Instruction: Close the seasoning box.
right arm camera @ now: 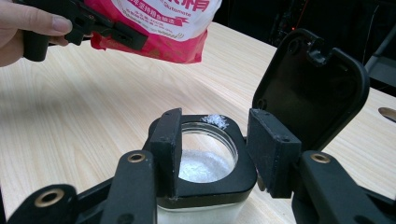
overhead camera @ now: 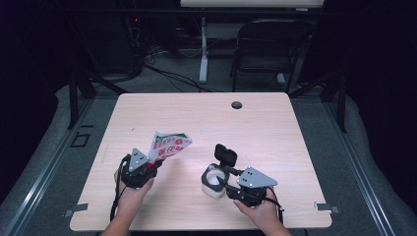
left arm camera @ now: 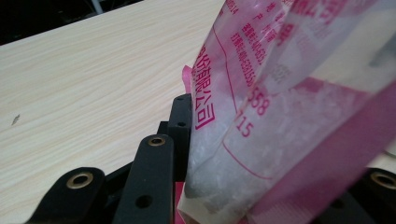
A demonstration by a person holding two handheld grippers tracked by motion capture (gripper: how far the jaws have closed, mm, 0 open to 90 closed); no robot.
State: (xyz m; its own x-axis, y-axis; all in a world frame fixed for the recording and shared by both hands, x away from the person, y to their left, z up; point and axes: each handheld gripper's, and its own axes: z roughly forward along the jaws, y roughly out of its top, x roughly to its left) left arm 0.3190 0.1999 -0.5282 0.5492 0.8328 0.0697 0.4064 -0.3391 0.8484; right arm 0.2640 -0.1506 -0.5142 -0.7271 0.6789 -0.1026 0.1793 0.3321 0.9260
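Red-and-white printed bag of white crystals, raised off the table and tilted toward a squarish clear jar, black-rimmed, hinged lid upright, white grains inside, perhaps half full, few on rim.

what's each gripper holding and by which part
The left gripper holds a red and white bag by its lower end. The right gripper clasps the open jar around its black collar.
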